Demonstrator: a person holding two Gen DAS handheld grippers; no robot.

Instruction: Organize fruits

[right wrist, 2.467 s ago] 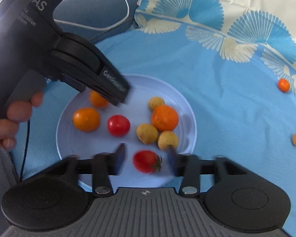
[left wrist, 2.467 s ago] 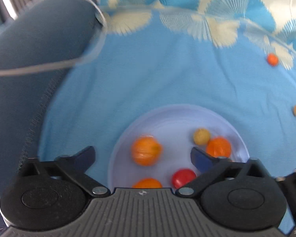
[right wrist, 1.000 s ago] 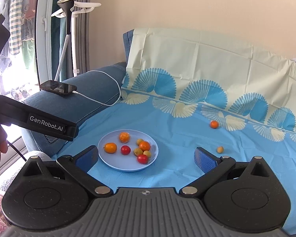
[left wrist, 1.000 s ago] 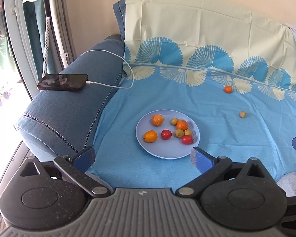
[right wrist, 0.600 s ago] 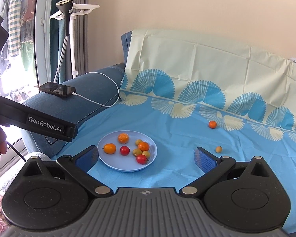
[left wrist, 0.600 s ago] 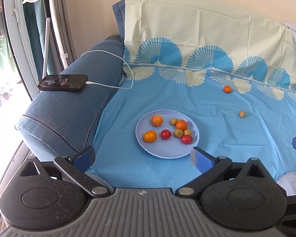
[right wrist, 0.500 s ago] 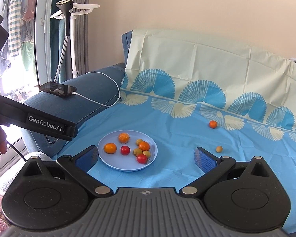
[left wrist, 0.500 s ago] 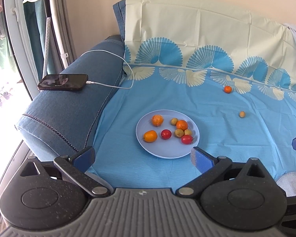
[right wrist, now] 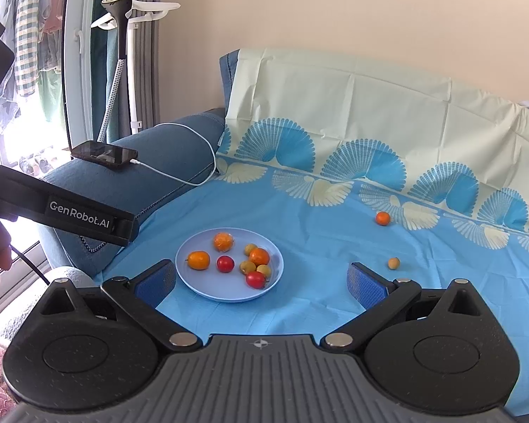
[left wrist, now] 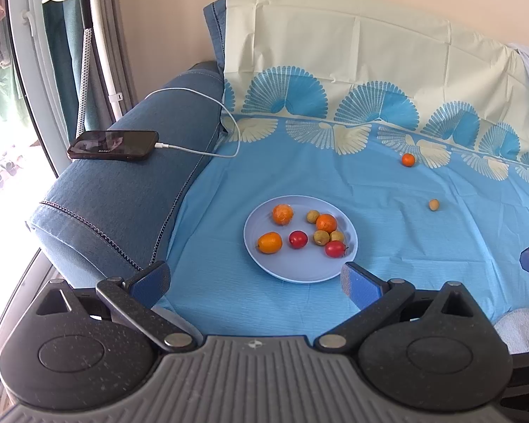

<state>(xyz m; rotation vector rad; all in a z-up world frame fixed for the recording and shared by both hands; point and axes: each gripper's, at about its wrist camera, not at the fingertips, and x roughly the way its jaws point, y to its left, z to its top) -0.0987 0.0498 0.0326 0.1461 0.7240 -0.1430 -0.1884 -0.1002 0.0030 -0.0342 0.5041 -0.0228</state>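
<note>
Blue patterned cloth (left wrist: 299,176) is spread over a sofa seat and fills the middle of both wrist views. A pale blue plate (left wrist: 299,271) is seen at the centre of the left wrist frame, just above the gripper fingers. Eight small fruits are gathered on it: three orange ones, two red ones and three yellowish ones.

Two fruits are left off the plate, well apart from it toward the right of the frame: a small orange fruit (left wrist: 408,159) near the fan-pattern border at upper right, and a small tan fruit (left wrist: 433,205) lower down on the plain blue. The same pair is shown in the right wrist view (right wrist: 382,218) (right wrist: 393,263).

The left gripper (left wrist: 255,280) is held back from the plate with its jaws spread wide and nothing between them. The right gripper (right wrist: 261,280) is likewise spread wide and empty. A phone (left wrist: 113,145) on a white cable lies on the sofa arm at left.

Collecting appears mostly done. The next move is judged to be a reach across to the right for one stray fruit, with a gentle closing on its round sides so that it is not rolled away.
</note>
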